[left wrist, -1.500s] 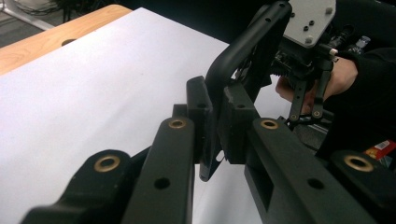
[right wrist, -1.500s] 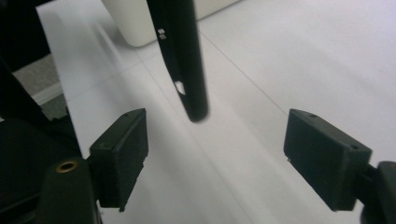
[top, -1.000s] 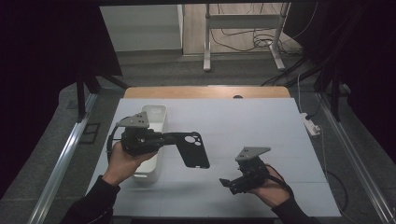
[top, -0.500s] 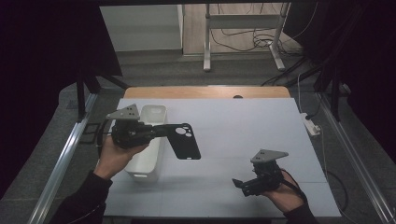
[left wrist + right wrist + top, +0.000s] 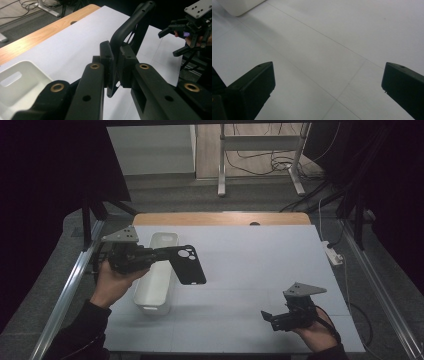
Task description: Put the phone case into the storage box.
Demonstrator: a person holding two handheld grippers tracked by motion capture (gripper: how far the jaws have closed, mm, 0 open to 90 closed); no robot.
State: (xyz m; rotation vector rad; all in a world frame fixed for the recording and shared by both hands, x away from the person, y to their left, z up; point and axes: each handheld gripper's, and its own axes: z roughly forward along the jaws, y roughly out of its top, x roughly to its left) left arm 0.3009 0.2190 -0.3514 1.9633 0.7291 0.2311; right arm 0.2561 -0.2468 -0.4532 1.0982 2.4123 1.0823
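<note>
1. Since a second ago, the left gripper (image 5: 159, 254) has carried the black plastic phone case (image 5: 185, 265) up and left, over the white rectangular plastic bin (image 5: 156, 279); the right gripper (image 5: 274, 318) has drifted right.
2. The left jaws pinch the case's edge; the right jaws stand wide apart, empty, above the white table (image 5: 260, 265).
3. Lower the case well inside the bin's walls before letting go, I'd judge.
</note>
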